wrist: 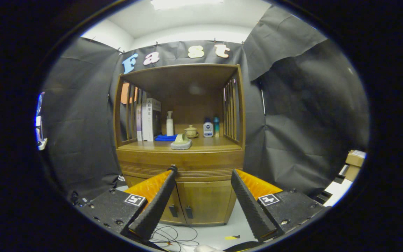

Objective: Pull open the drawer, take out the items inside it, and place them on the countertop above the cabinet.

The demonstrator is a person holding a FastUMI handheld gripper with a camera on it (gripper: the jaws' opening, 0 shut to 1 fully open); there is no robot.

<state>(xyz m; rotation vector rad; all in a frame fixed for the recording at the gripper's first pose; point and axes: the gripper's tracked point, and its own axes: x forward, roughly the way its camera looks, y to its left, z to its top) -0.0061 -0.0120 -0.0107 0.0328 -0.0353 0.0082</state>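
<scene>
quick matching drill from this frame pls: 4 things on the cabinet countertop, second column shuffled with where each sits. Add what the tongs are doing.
Things
1. books
2. white pump bottle
3. green dish
4. lidded cup

Places
A. at the front edge of the countertop, nearest the tongs
B. upright against the left slatted side
C. mid-shelf, left of the two small bottles
D. just right of the books, behind the blue cloth

Pairs: 1-B, 2-D, 3-A, 4-C

The tongs are open, holding nothing, short of the cabinet; the drawer band below the countertop looks closed.
</scene>
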